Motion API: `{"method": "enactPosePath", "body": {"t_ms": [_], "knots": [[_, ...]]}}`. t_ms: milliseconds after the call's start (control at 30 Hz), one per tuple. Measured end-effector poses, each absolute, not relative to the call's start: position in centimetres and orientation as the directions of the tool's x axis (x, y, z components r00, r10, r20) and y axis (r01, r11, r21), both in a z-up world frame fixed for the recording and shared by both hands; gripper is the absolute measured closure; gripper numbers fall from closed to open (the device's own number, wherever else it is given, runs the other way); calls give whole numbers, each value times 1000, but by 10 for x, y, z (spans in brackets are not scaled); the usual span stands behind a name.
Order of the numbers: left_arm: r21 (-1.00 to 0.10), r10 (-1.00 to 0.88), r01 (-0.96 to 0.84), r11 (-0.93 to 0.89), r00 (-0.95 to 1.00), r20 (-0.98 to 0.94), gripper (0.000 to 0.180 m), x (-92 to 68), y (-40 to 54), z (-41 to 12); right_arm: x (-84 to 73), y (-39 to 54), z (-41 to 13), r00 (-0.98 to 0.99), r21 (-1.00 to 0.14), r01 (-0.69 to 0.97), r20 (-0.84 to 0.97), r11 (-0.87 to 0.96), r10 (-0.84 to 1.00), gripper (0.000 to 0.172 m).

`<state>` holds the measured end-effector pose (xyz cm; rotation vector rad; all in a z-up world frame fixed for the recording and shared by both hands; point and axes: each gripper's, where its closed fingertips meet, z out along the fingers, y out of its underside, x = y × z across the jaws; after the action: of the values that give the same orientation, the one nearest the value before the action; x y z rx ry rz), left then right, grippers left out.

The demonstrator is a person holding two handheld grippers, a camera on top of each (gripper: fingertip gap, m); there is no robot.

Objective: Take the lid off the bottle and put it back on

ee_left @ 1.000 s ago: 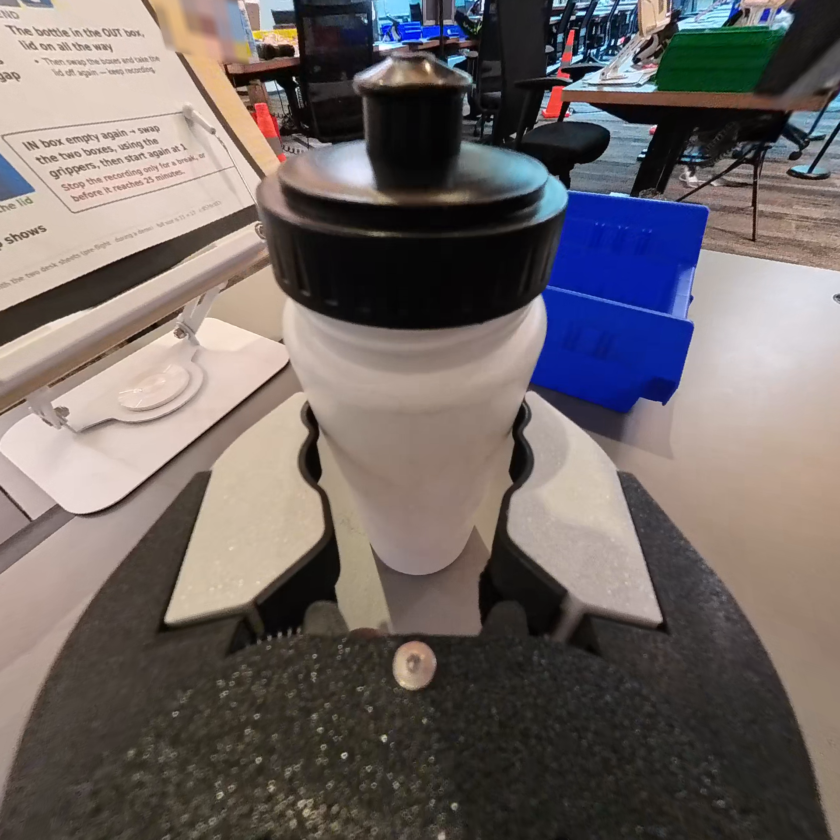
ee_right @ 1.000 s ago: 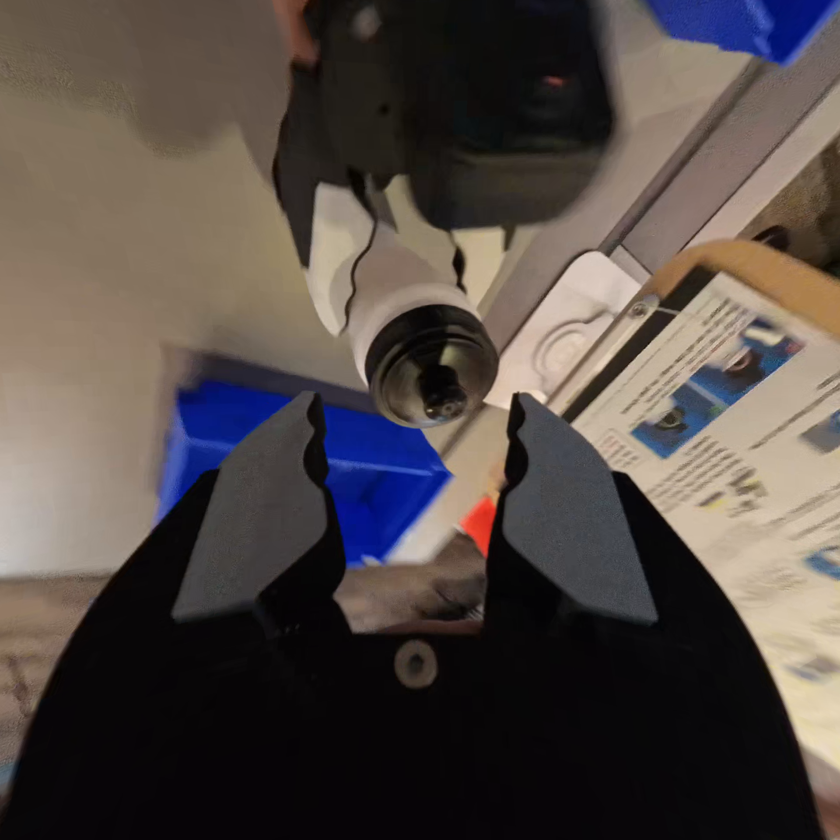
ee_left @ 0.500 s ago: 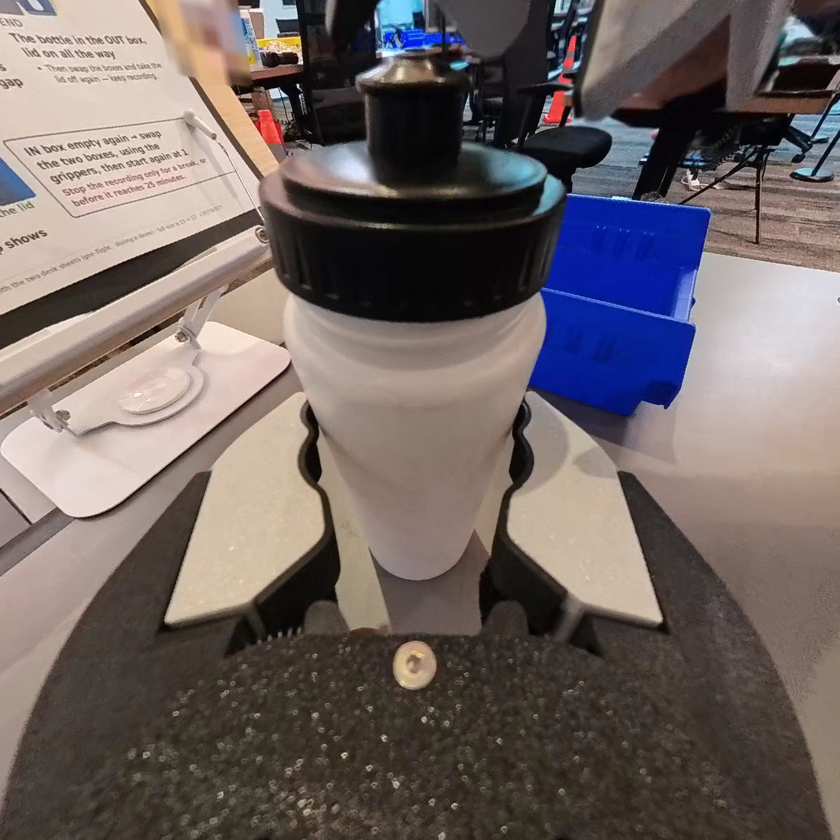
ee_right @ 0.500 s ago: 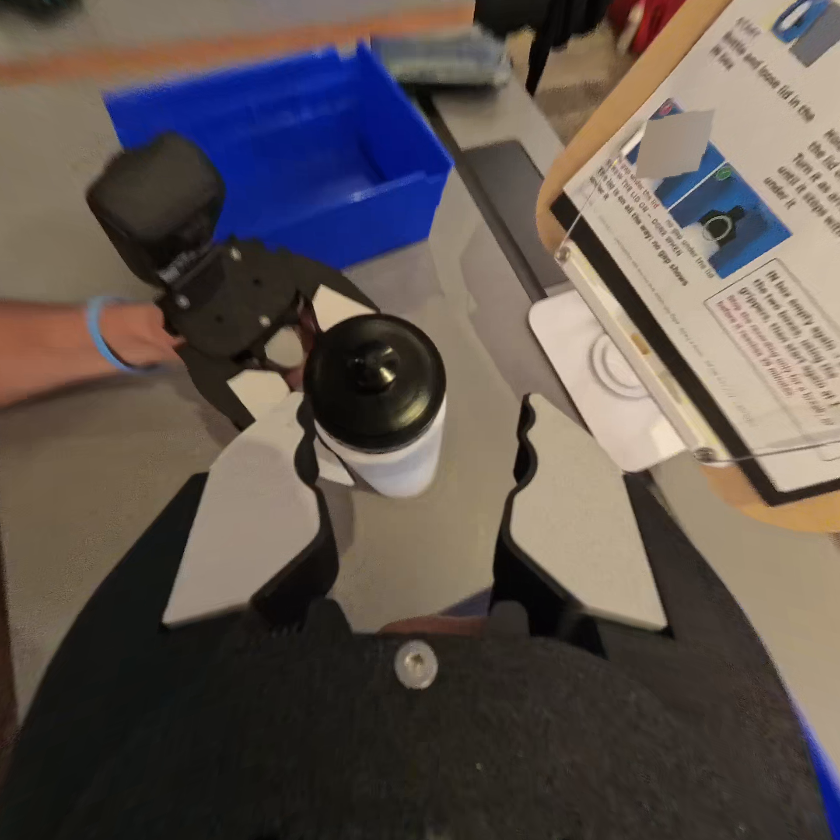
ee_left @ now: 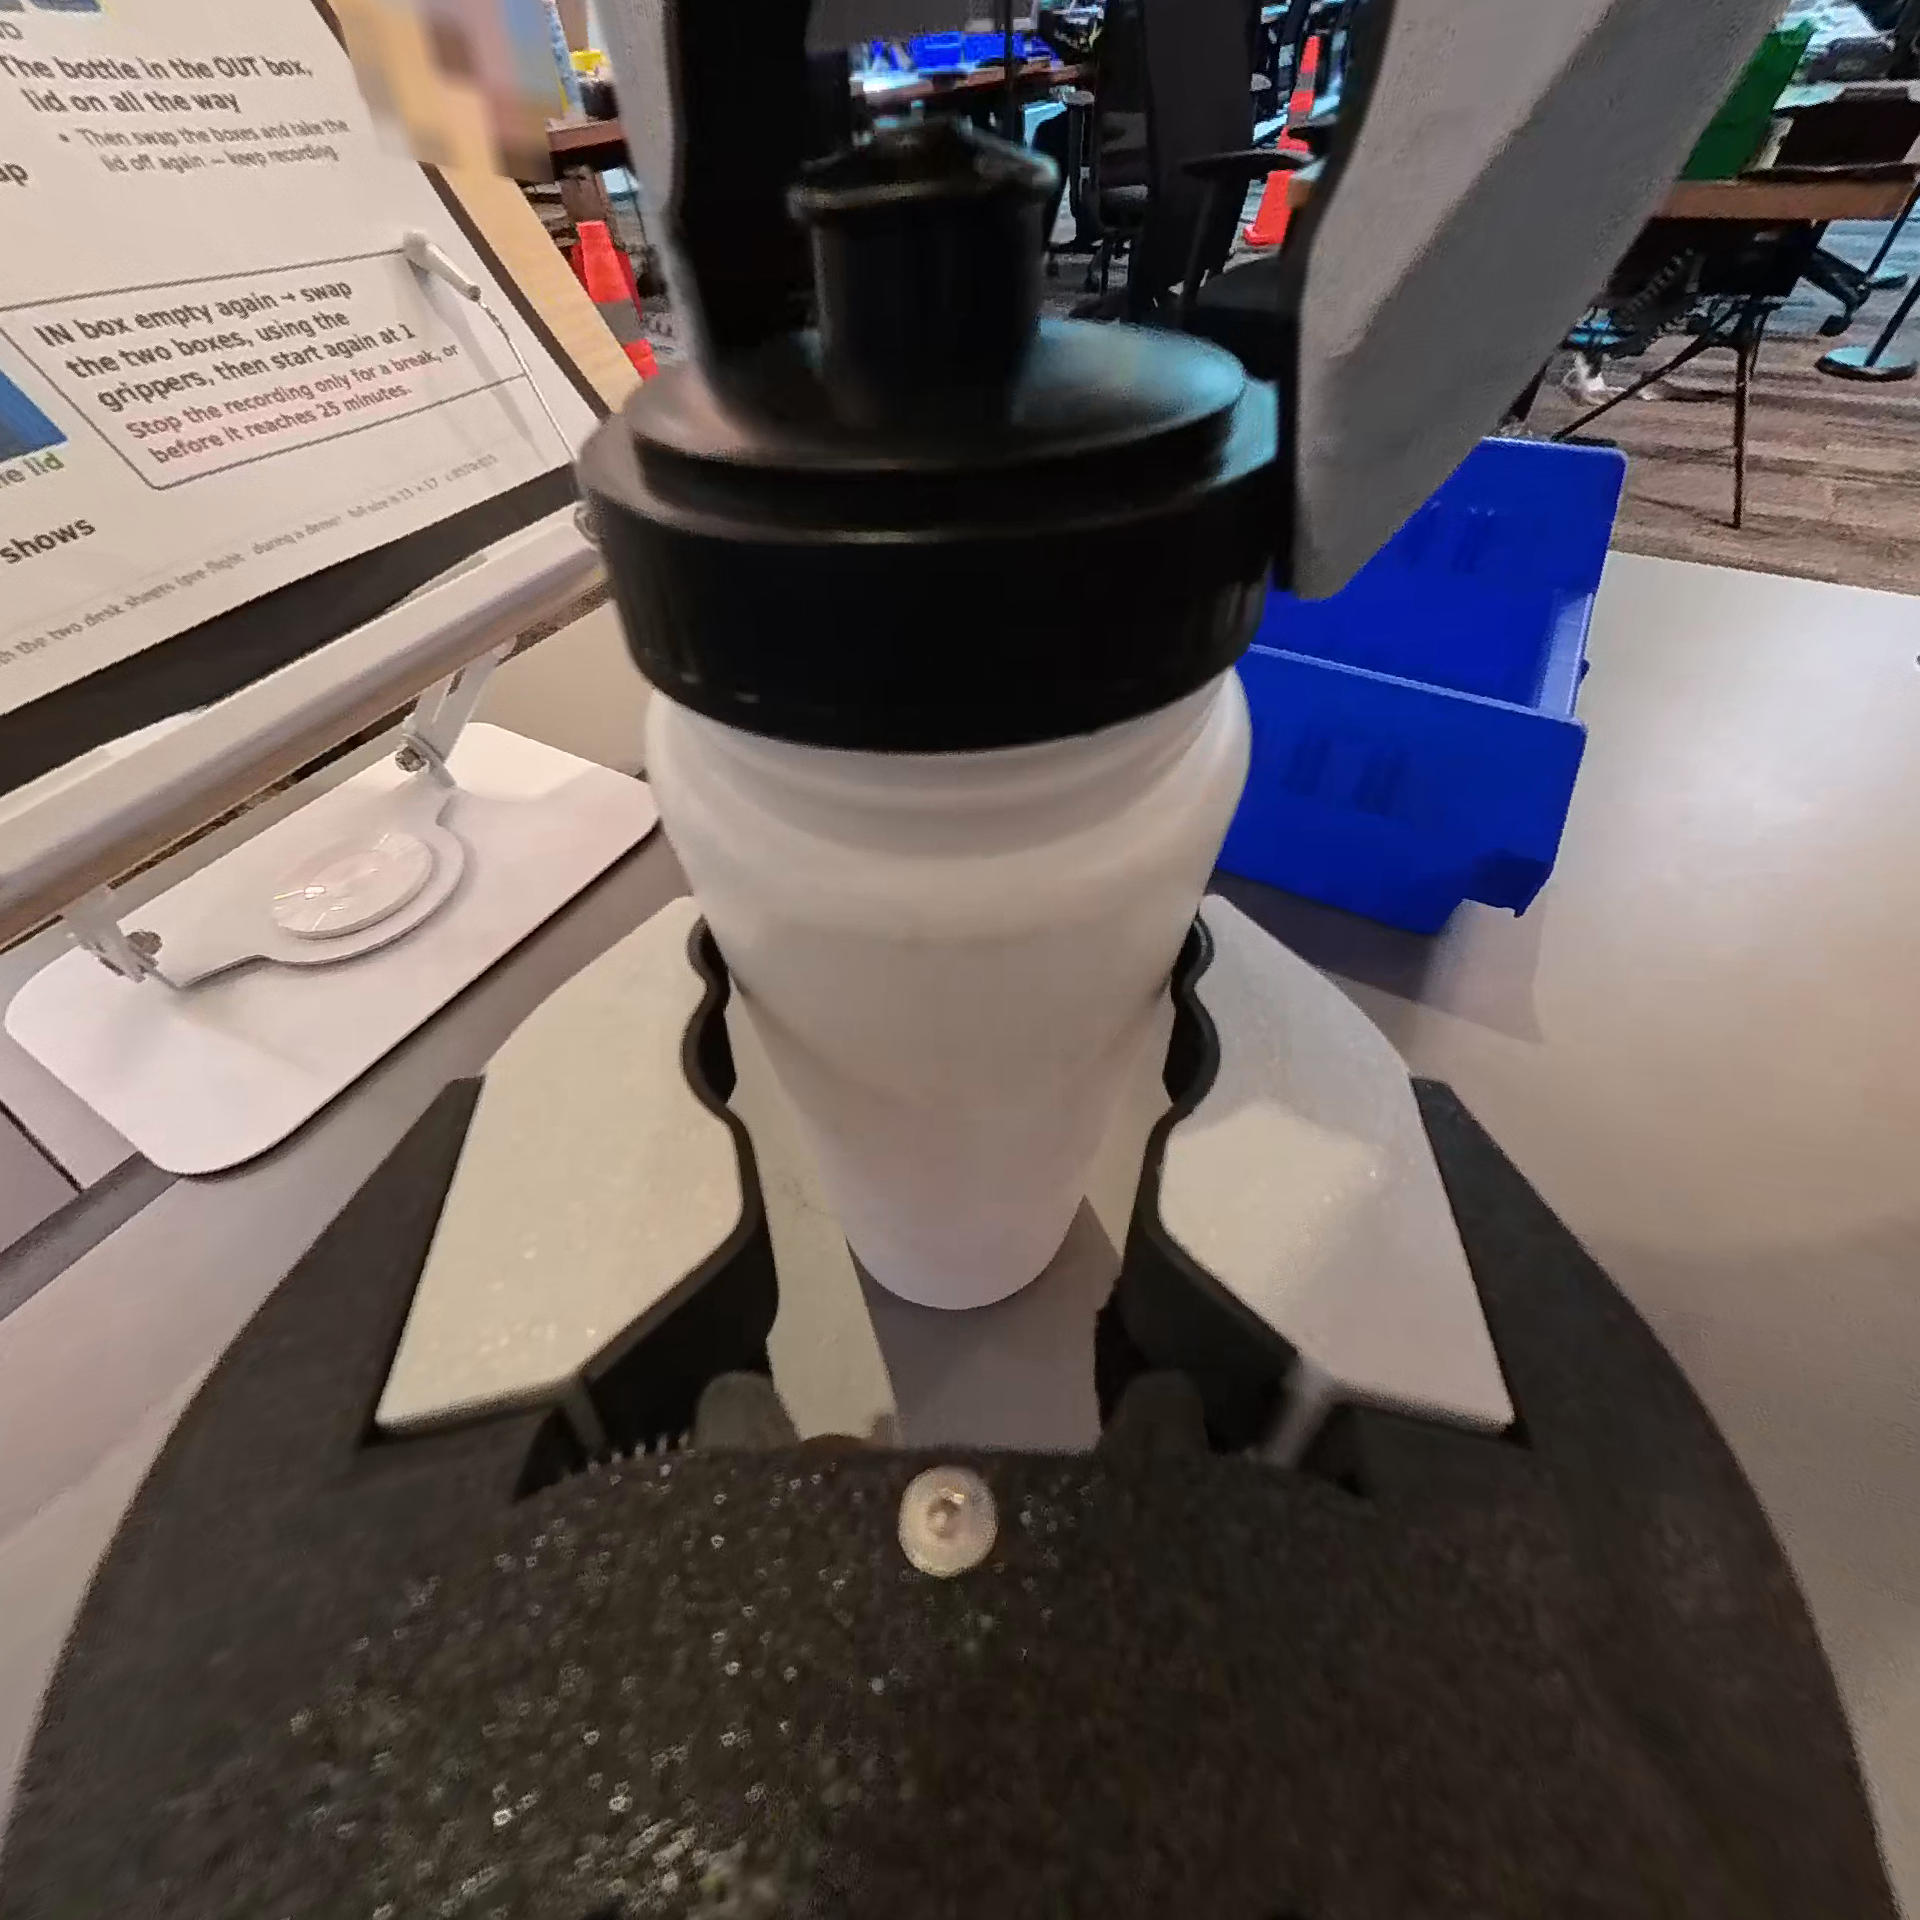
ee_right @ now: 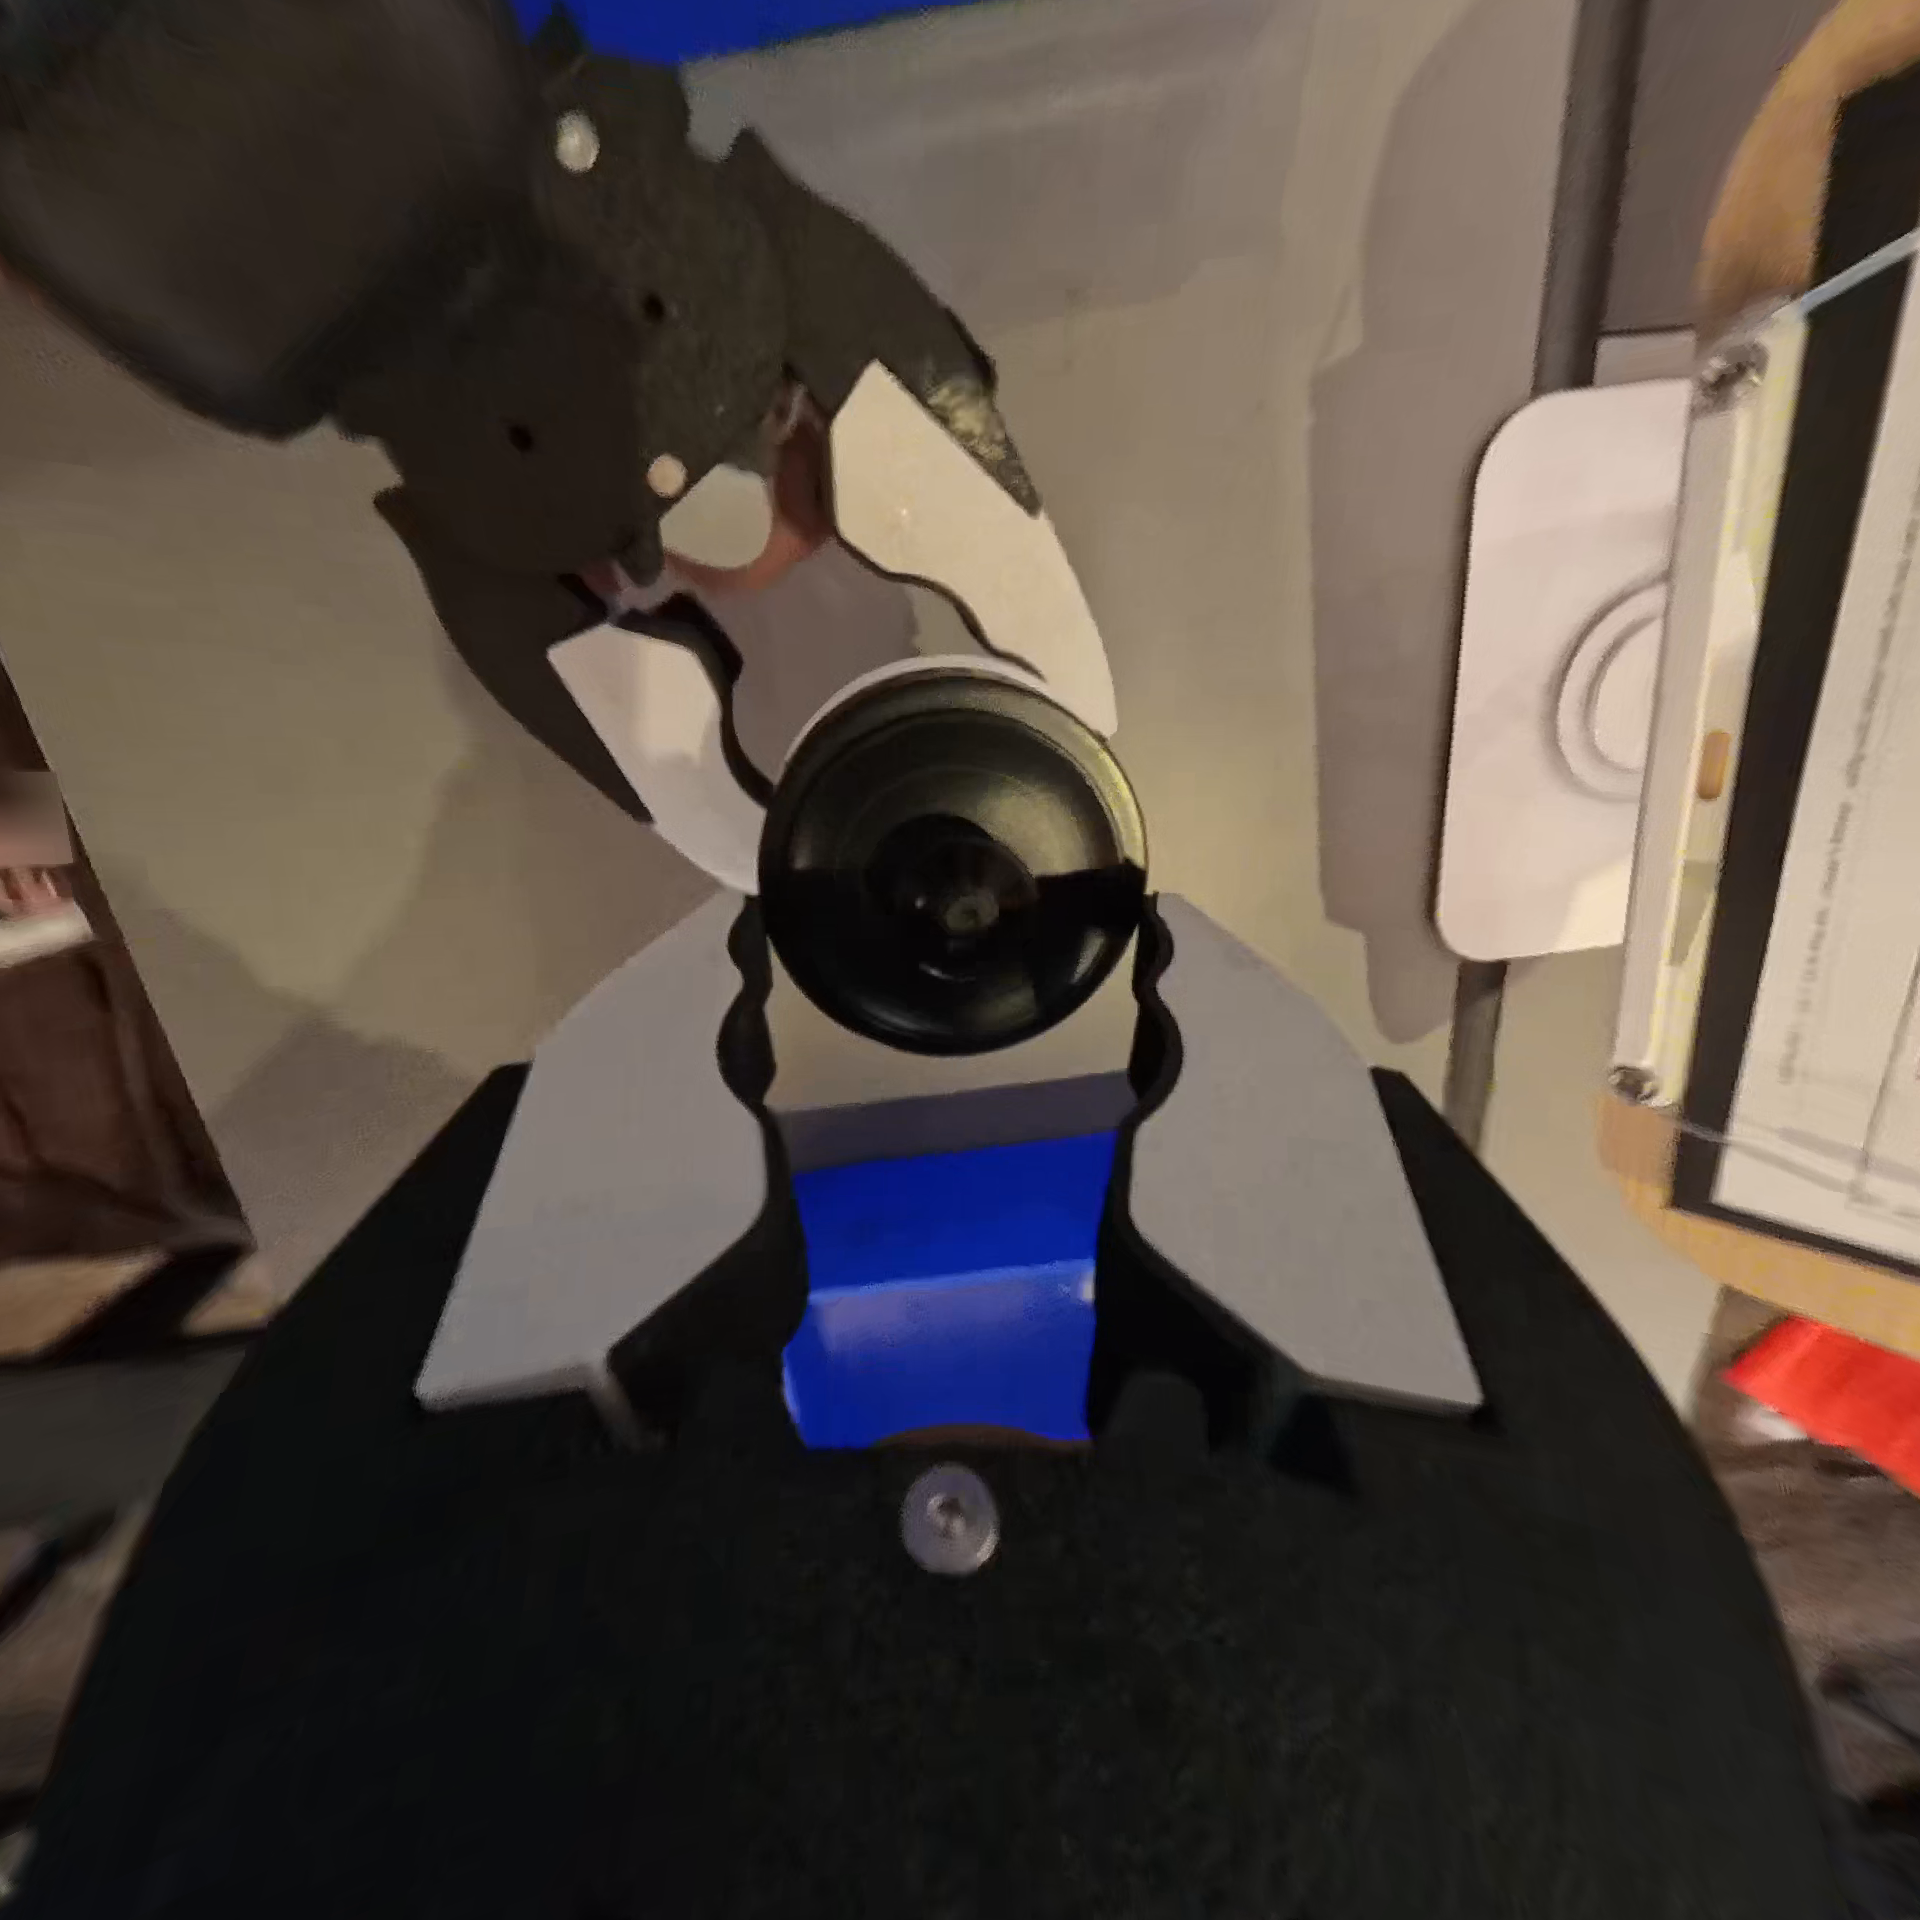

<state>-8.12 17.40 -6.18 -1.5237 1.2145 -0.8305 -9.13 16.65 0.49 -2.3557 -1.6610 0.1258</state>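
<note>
A white bottle (ee_left: 935,987) with a black lid (ee_left: 925,582) stands upright between my left gripper's (ee_left: 945,966) pads, which press on its body. In the right wrist view I look straight down on the lid (ee_right: 951,831). My right gripper (ee_right: 948,935) has come from above, and both fingertips touch the lid's rim on either side. One of its grey fingers (ee_left: 1455,312) shows beside the lid in the left wrist view. The left gripper (ee_right: 623,364) shows below the lid in the right wrist view.
A blue bin (ee_left: 1434,707) stands on the grey table (ee_left: 1714,935) to the right of the bottle. A document stand with a printed sheet (ee_left: 208,312) and a white base (ee_left: 312,935) is at the left. Chairs and desks stand far behind.
My right gripper swung over the bottle, came down around the lid, and its jaws narrowed onto the rim. My left gripper and the bottle stayed nearly still.
</note>
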Motion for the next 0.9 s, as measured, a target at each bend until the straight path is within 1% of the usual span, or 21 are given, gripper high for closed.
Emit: {"method": "enactPosePath", "body": {"t_ms": [100,167,300,333,400,467,533,700,900], "knots": [[-949,-969,-314,-16,238,-62,99,-82,170,-62,-89,164,5,197,-144,972,87,-184,977,105],[-943,-976,-333,-13,210,-60,99,-85,167,-63,-92,163,6,68,-81,995,106,-59,992,105],[-934,-987,-357,-17,155,-42,99,-90,162,-63,-100,161,9,-148,51,989,138,142,979,105],[-933,-989,-360,-18,144,-36,99,-91,160,-64,-103,159,9,-188,69,981,137,179,973,105],[-933,-990,-359,-18,138,-34,99,-92,160,-64,-109,158,8,-225,92,972,131,214,965,105],[-935,-990,-353,-18,139,-33,99,-91,160,-64,-111,158,7,-210,116,974,123,196,970,105],[-939,-990,-345,-11,134,-38,99,-91,159,-63,-112,158,6,-163,101,983,110,152,980,105],[-947,-993,-321,4,110,-42,99,-92,159,-63,-108,158,6,-126,8,992,117,126,985,105],[-963,-995,-265,42,77,-65,99,-92,156,-61,-107,153,6,-62,-139,987,90,74,994,105]]}}
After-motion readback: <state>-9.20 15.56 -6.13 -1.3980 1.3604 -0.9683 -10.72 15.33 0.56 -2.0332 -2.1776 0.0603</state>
